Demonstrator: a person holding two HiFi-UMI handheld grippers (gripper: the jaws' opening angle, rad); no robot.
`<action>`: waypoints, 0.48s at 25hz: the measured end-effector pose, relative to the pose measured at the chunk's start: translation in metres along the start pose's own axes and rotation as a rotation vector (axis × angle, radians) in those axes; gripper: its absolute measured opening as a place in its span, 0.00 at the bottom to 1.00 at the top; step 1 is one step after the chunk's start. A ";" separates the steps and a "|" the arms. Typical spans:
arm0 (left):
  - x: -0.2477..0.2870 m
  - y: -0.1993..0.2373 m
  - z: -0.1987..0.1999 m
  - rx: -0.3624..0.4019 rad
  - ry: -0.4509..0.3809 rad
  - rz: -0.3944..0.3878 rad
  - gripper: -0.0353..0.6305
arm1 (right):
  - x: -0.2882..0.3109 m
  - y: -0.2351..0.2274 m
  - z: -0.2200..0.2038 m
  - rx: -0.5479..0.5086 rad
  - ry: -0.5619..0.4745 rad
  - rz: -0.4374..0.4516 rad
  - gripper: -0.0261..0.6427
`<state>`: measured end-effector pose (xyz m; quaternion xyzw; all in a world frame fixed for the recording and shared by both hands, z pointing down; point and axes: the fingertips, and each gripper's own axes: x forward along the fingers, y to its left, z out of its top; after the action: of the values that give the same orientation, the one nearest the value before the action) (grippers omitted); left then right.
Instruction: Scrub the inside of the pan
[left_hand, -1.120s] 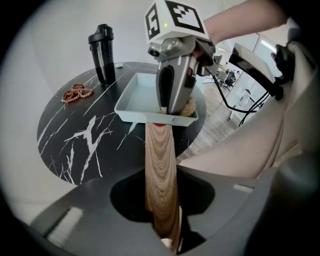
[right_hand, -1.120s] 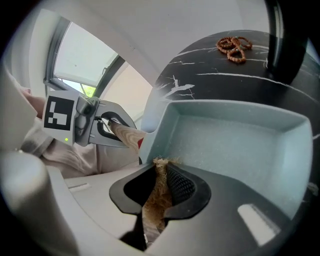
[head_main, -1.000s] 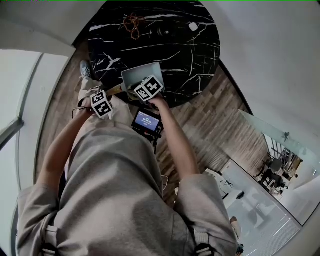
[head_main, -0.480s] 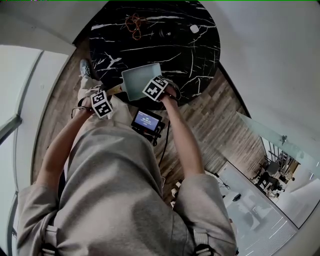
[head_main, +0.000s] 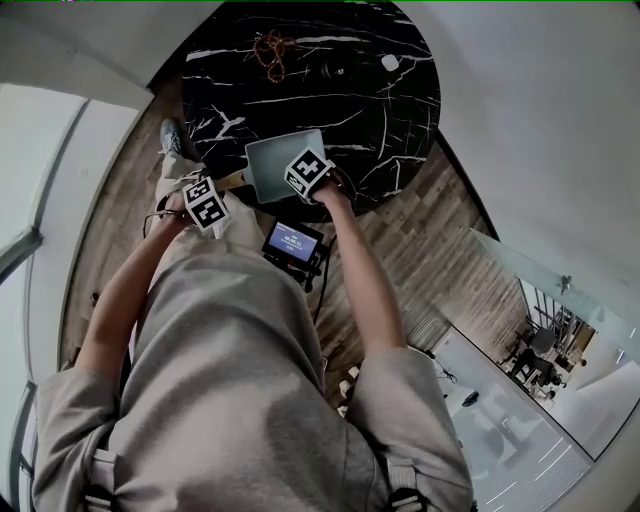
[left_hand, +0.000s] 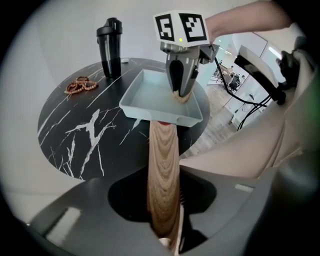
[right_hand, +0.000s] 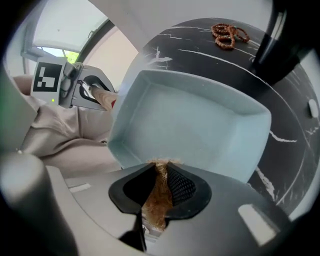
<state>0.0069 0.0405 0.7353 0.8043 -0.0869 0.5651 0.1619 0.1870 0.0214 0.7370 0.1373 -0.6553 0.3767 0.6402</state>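
Note:
A pale blue square pan (head_main: 268, 158) sits at the near edge of the round black marble table (head_main: 380, 100). Its wooden handle (left_hand: 162, 165) points back at me and runs between the jaws of my left gripper (left_hand: 163, 200). Those jaws are opening, though the pads still touch the handle. My right gripper (right_hand: 159, 175) is shut on a brown scrub pad (right_hand: 157, 197). It holds the pad down on the pan's floor (right_hand: 190, 125) by the near wall. In the left gripper view the right gripper (left_hand: 181, 87) stands upright inside the pan (left_hand: 150, 95).
A black shaker bottle (left_hand: 111, 47) and a string of brown beads (left_hand: 79, 85) lie on the table's far side, with a small white object (head_main: 389, 61) near them. A small device with a lit screen (head_main: 292, 240) hangs by my waist. Wooden floor surrounds the table.
The right gripper with the pad slid a little right across the pan floor, then back left. The left gripper stayed on the handle and the pan barely shifted.

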 end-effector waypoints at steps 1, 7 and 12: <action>0.000 0.000 0.000 -0.002 0.001 0.002 0.22 | 0.002 0.007 0.004 -0.003 -0.007 0.021 0.17; 0.000 0.001 -0.001 -0.004 0.003 0.006 0.23 | 0.015 0.057 0.035 -0.039 -0.047 0.159 0.17; 0.001 -0.002 -0.002 -0.010 0.001 0.003 0.21 | 0.021 0.077 0.048 -0.108 -0.035 0.173 0.17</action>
<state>0.0063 0.0427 0.7368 0.8030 -0.0911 0.5653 0.1652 0.0982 0.0476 0.7370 0.0522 -0.6951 0.3923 0.6002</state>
